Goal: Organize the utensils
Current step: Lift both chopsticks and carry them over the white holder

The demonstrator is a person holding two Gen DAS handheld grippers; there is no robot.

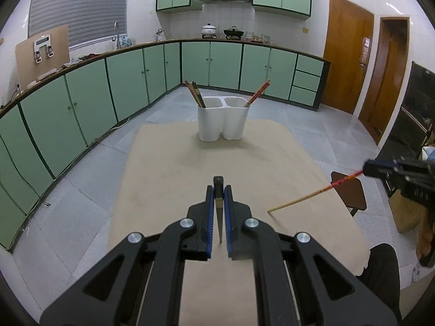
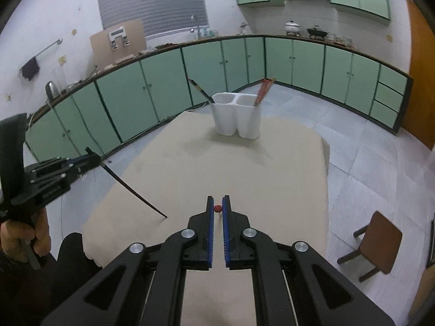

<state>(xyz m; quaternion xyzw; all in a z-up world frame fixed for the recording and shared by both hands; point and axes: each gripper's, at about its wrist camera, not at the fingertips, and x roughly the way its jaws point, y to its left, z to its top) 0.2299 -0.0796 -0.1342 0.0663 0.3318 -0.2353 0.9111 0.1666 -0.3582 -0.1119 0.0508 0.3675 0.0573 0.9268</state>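
Left cam: left gripper [image 1: 218, 190] pinching a dark chopstick [image 1: 219, 212], tip down over the bench [image 1: 168, 168]. White holder [image 1: 223, 121] at the far end w/ dark sticks [image 1: 195, 93] in its left cup, red ones [image 1: 257, 93] in the right.

Right cam: right gripper [image 2: 217, 203] clamped on a red-ended chopstick [image 2: 217, 208], seen end-on.

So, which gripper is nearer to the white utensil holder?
Hard to tell; both look about equally far. Left gripper and right gripper both hover over the table's near half, holder far ahead.
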